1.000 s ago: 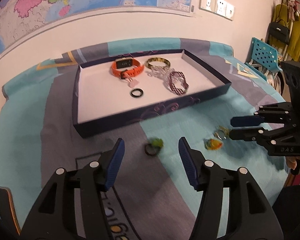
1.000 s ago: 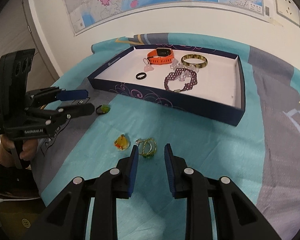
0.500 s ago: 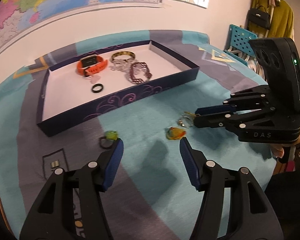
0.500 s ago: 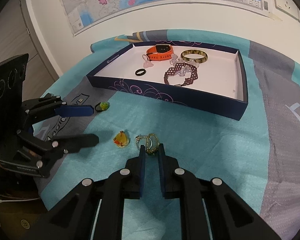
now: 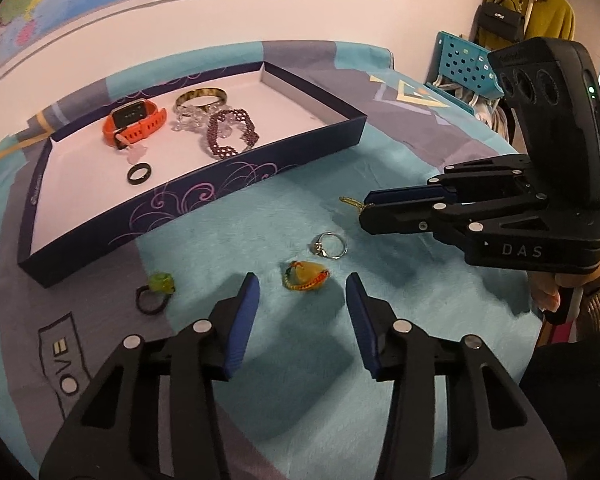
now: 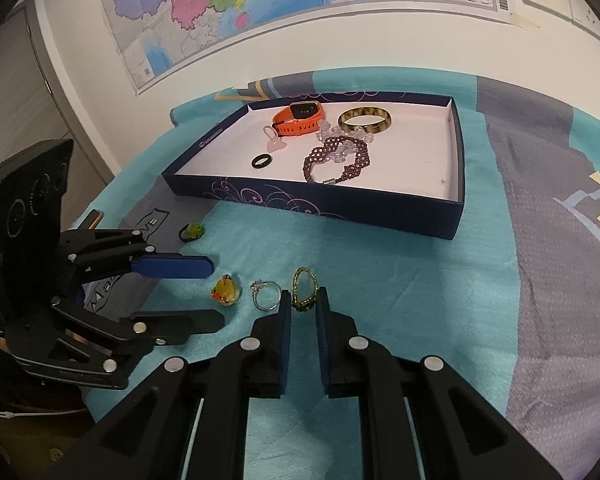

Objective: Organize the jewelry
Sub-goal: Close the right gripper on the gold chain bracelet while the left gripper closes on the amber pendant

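In the right wrist view the right gripper has its fingers drawn narrow, pinching the gold beaded ring at lower centre of the frame. Just left of it on the teal cloth lie a silver ring and an amber pendant. The left gripper stands part open with nothing between its fingers, which have just been closing; the amber pendant lies just beyond them. A green ring sits at left, near the navy tray, which holds an orange watch, bracelets and a black ring
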A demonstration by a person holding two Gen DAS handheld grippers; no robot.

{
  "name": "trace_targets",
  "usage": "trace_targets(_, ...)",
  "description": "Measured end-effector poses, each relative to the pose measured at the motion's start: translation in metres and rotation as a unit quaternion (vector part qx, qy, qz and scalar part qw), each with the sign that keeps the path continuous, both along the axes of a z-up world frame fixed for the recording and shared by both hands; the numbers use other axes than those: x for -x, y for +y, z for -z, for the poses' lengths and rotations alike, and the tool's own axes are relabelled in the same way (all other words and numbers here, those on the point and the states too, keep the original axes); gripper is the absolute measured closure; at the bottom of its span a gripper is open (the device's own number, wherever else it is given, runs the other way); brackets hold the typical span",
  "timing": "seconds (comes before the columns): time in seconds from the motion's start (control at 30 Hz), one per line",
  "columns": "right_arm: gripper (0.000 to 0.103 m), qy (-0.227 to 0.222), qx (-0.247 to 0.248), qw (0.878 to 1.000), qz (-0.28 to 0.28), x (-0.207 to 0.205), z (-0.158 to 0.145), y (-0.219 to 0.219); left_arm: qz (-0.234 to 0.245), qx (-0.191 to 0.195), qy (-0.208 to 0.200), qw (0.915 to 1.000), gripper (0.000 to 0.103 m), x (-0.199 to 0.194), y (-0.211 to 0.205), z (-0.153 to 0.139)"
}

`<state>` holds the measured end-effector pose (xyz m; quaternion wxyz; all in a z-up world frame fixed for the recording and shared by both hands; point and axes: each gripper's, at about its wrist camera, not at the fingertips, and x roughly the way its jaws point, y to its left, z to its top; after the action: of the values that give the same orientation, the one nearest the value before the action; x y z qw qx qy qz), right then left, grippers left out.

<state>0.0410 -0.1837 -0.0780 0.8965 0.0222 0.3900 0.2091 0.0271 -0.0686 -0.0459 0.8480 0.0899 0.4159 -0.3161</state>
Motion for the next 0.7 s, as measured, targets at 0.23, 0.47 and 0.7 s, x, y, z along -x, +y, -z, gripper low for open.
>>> trace_targets(0.23, 0.092, -0.001, -0.005, 1.000, -0.001, -0.001, 0.001, -0.001, 0.000, 0.000, 0.005, 1.0000, 0.083, -0.005, -0.006, 0.001)
trace_targets(0.47, 0.092, -0.006, -0.011, 1.000, 0.003, 0.000, -0.001, -0.004, -0.012, 0.011, 0.006, 0.9999, 0.086, -0.006, -0.003, -0.002)
trace_targets(0.7, 0.092, -0.017, -0.016, 1.000, 0.002, -0.001, -0.006, -0.002, -0.025, 0.024, -0.004, 0.9994, 0.086, -0.007, 0.007, -0.011)
